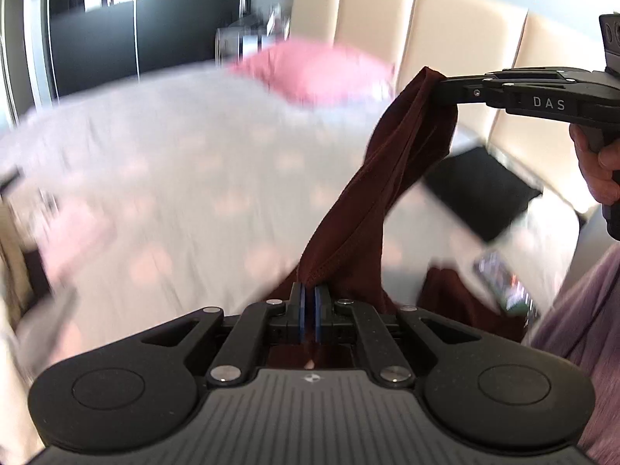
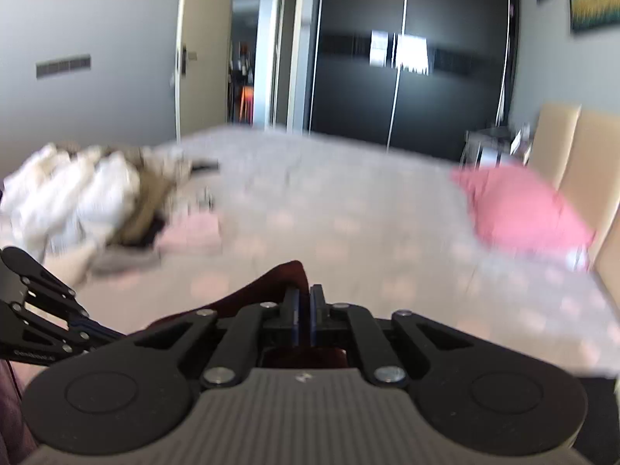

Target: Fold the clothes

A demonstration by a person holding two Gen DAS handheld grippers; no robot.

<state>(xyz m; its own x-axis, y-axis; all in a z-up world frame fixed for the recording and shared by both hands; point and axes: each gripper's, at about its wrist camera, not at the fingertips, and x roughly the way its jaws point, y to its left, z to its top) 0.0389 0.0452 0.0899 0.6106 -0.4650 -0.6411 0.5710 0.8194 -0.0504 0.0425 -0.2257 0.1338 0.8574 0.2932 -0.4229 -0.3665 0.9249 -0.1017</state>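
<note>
A dark maroon garment point(image 1: 391, 162) hangs in the air above the bed, stretched between both grippers. My left gripper point(image 1: 309, 290) is shut on one edge of it, near a stitched hem. My right gripper point(image 1: 445, 89) shows in the left wrist view at the upper right, shut on the other end. In the right wrist view my right gripper point(image 2: 304, 298) is shut with a fold of the maroon garment point(image 2: 271, 283) bunched at its left. The left gripper's linkage shows at the left edge there; its tips are hidden.
A bed with a light polka-dot sheet point(image 2: 348, 213) fills the scene. A pink pillow point(image 2: 519, 205) lies by the beige headboard point(image 1: 445, 38). A pile of white and tan clothes point(image 2: 85, 197) lies far left. A black folded item point(image 1: 480, 190) lies nearby.
</note>
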